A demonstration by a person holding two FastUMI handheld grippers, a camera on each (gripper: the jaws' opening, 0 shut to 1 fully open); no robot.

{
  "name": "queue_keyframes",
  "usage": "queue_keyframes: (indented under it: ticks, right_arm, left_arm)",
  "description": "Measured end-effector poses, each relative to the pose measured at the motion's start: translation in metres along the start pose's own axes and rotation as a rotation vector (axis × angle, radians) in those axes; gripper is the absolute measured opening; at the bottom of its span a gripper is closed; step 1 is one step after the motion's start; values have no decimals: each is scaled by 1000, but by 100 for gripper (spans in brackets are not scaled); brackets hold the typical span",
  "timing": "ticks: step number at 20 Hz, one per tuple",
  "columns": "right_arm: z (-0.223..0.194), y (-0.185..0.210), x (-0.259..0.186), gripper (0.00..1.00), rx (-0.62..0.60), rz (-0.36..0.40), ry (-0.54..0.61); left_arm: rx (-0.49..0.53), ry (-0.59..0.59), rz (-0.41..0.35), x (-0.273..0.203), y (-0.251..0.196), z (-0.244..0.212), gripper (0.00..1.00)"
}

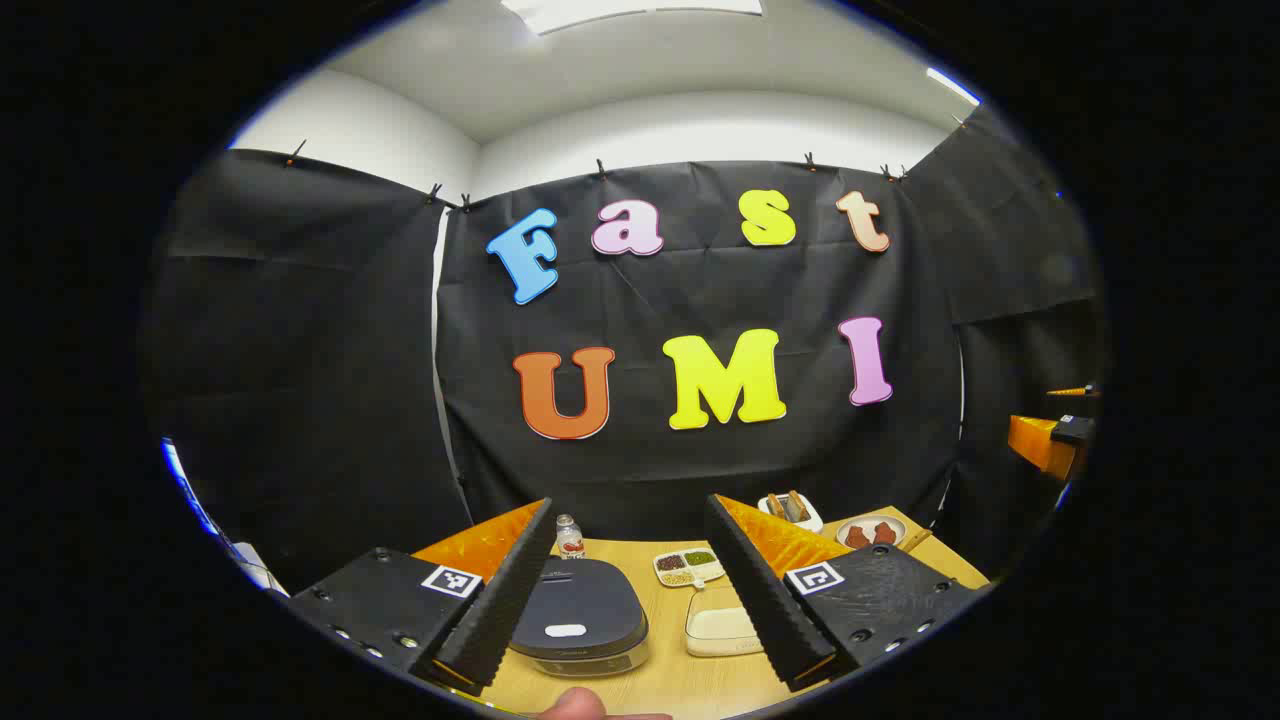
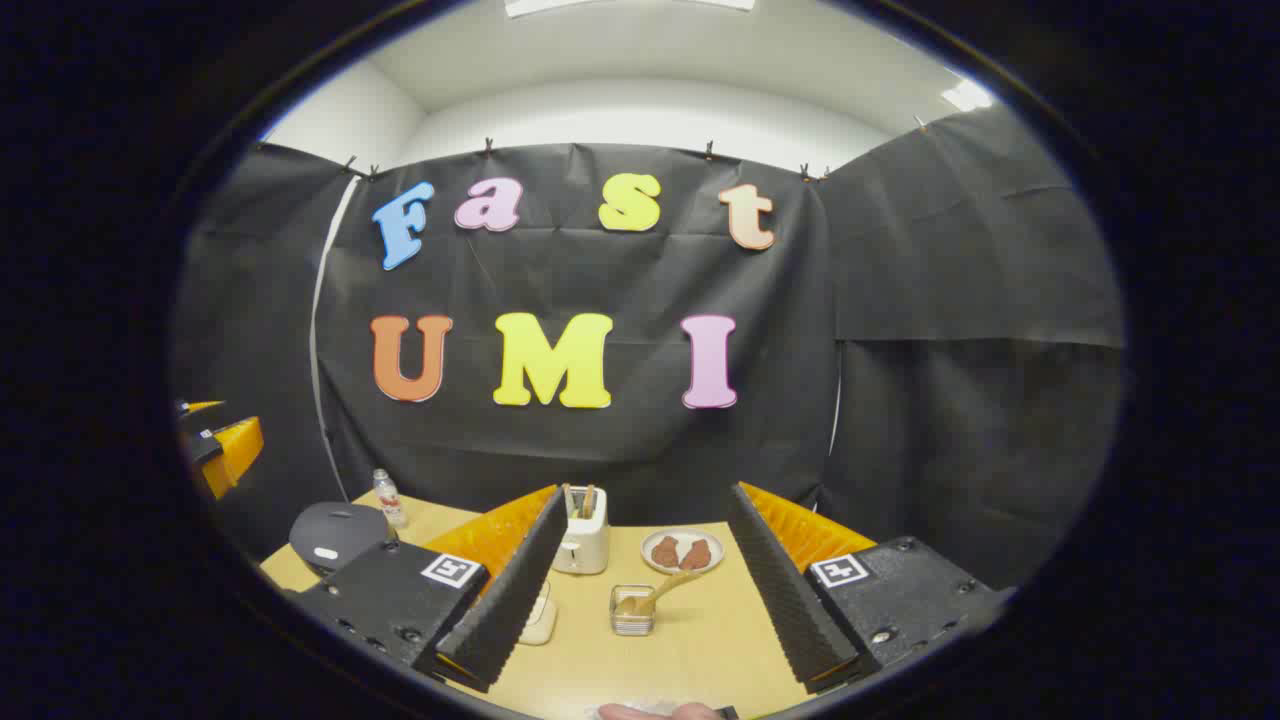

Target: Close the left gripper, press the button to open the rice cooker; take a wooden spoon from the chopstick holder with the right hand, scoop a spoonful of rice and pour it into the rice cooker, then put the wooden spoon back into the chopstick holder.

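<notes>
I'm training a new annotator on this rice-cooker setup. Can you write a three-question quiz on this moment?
1. True or false: the rice cooker has its lid up.
2. The wooden spoon rests in: A) the metal holder B) the toaster C) the plate
3. Fill in: both the left gripper and right gripper have their fingers spread ____.

Key: 1 false; 2 A; 3 open

One rice cooker (image 1: 578, 620), one bottle (image 1: 570, 537), one toaster (image 2: 582, 530) (two plates (image 2: 682, 551)).
</notes>
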State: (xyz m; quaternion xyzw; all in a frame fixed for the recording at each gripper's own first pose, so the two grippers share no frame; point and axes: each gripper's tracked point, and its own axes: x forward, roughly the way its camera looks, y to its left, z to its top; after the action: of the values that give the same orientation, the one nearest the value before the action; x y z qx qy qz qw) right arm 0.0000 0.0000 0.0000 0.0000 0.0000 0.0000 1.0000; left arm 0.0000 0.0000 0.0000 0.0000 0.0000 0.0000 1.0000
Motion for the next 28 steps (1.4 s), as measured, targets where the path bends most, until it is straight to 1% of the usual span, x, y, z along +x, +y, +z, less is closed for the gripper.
queue_keyframes:
  ticks: [7, 16, 20, 22, 23, 24, 26, 28]
  right_arm:
    - [-3, 1, 4, 100, -4, -4, 12]
    - [-3, 4, 6, 100, -17, -6, 17]
    - [-3, 7, 8, 100, -27, -5, 20]
    - [-4, 9, 10, 100, -28, -3, 26]
    - [-4, 11, 11, 100, -30, -2, 27]
    - [-4, 12, 11, 100, -34, 1, 25]
    - [-3, 13, 11, 100, -47, 0, 22]
    - [-4, 17, 12, 100, -55, 3, 23]
  left_arm:
    - [-10, 8, -2, 2, 0, -3, 95]
    - [-11, 15, 14, 4, 7, -8, 95]
    - [-34, 5, 19, 5, 9, -5, 95]
    - [-52, 25, 12, 5, 11, -7, 95]
    - [-73, 27, 12, 4, 12, -7, 92]
    - [-84, 48, 14, 5, 14, -11, 74]
    - [-85, 62, 101, 8, 38, -15, 37]
    - [-61, 67, 78, 17, 28, -16, 0]
